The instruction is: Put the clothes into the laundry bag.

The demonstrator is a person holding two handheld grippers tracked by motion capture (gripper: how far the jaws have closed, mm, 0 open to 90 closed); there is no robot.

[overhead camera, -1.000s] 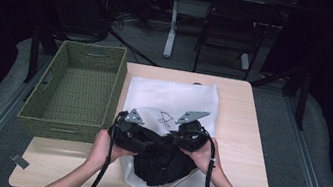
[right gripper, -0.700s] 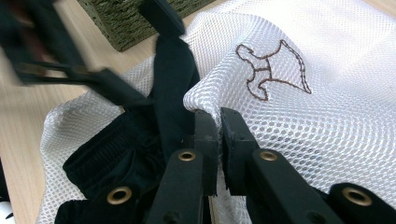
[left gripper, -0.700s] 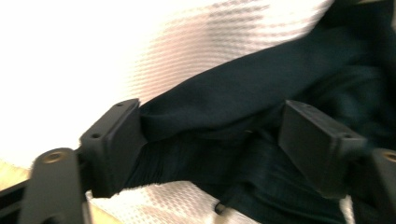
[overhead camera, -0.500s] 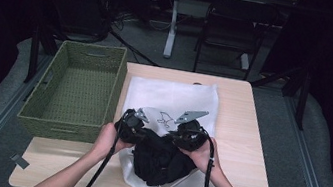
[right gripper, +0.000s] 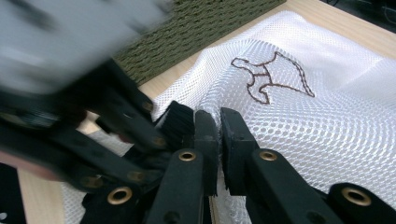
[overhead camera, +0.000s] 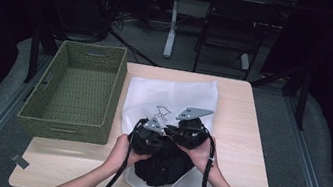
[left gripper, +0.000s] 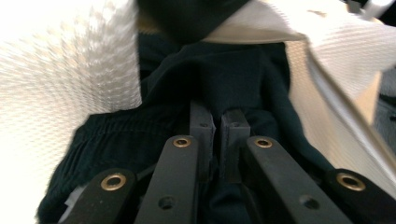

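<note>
1. The left hand-held gripper (left gripper: 212,126) has its jaws drawn nearly together, clenched on a fold of the dark garment (left gripper: 224,79); its jaws have just been closing, with that dark cloth between them.
2. The right hand-held gripper (right gripper: 218,123) is clenched too, pinching the edge of the white mesh bag (right gripper: 299,121) at its opening.
3. In the high view both hand-held grippers sit close together over the near half of the mesh bag (overhead camera: 174,95), the left (overhead camera: 148,133) just beside the right (overhead camera: 189,130).
4. The dark garment (overhead camera: 164,161) lies bunched on the near part of the bag, near the table's front edge.
5. How much of the garment is inside the bag cannot be told; hands and grippers cover the opening. In the right gripper view the left hand-held gripper is blurred, just beside the right one's jaws.
6. A brown outline drawing (right gripper: 271,77) marks the bag.
7. A green woven basket (overhead camera: 73,124) stands on the left of the table (overhead camera: 244,131), just beside the bag.
</note>
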